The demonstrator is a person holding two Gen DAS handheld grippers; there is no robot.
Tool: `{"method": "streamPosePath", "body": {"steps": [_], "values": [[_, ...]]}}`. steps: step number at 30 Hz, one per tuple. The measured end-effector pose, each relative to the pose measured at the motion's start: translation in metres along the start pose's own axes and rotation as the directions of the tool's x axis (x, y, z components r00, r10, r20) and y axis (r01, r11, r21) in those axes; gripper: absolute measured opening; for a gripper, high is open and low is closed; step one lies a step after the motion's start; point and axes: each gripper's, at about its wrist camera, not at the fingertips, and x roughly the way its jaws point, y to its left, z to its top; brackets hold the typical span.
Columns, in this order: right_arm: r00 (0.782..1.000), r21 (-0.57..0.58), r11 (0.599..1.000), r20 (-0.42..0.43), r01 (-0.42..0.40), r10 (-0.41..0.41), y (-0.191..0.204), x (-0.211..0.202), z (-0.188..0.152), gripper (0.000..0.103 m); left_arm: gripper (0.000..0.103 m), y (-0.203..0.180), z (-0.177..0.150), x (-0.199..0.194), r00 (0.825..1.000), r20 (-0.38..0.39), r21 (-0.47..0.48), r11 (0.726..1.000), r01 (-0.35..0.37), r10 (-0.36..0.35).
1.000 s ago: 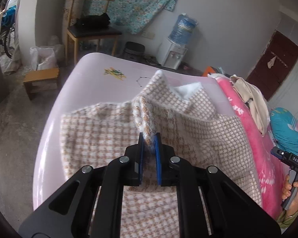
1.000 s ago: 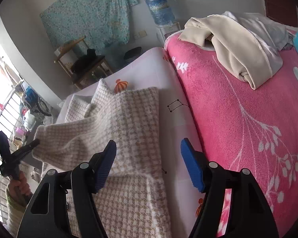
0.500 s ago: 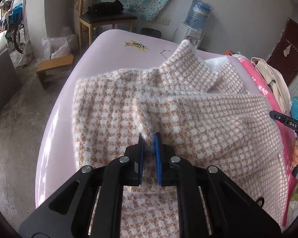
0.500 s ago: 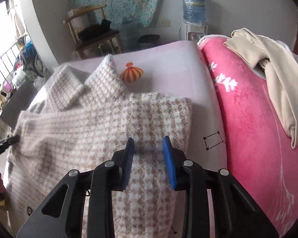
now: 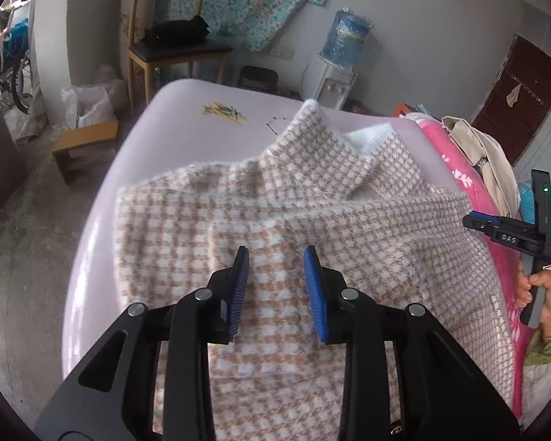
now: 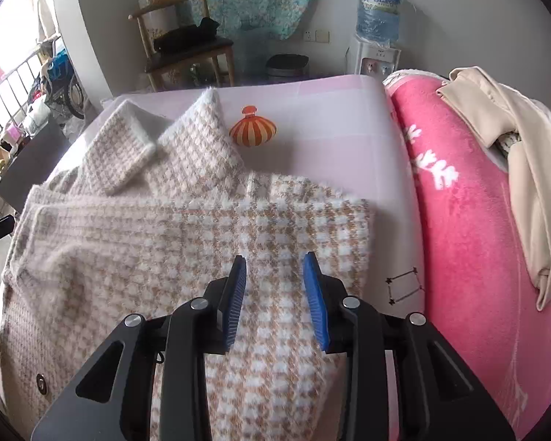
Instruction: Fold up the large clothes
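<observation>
jaws of left gripper (image 5: pixel 276 279) just opened, coat (image 5: pixel 312 220) released; right gripper (image 6: pixel 275 283) jaws apart over it, nothing pinched. coat lies on bed (image 6: pixel 323 110). next: pinch hem squarely, fold evenly.

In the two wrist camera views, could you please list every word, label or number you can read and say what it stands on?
"DAS": white letters on the right gripper held at the edge of the left wrist view.
Water bottle label: print too blurred to read.
Sheet prints: pictures only, no words.
</observation>
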Motion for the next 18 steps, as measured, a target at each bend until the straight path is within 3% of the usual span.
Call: {"method": "streamPosePath", "body": {"steps": [3,6,10,13,15,18], "values": [[0.999,-0.002,0.999,-0.009,0.038,-0.038,0.0,0.016,0.0,0.034,0.032,-0.001,-0.001,0.035,0.995,-0.069,0.024,0.997,-0.068,0.07],[0.999,0.028,0.998,-0.002,0.051,-0.051,-0.001,0.001,0.002,0.034,0.032,0.001,0.002,0.032,0.997,-0.049,0.011,0.998,-0.061,0.062],[0.996,0.017,0.997,0.04,-0.081,0.08,0.011,-0.035,-0.006,0.038,0.031,-0.006,0.005,0.011,1.0,-0.007,0.04,0.999,-0.01,0.01],[0.983,-0.05,0.982,0.014,-0.181,0.182,0.038,-0.033,-0.012,0.045,0.034,-0.017,0.004,0.022,0.999,-0.047,0.079,0.997,-0.007,0.011],[0.987,-0.107,0.981,-0.02,-0.162,0.161,0.059,-0.016,-0.013,0.045,0.034,-0.021,0.0,0.04,0.993,-0.072,0.108,0.991,-0.082,0.09],[0.996,-0.128,0.988,-0.026,-0.091,0.089,0.074,0.006,-0.013,0.051,0.034,-0.025,-0.001,0.045,0.992,-0.039,0.135,0.984,-0.116,0.123]]}}
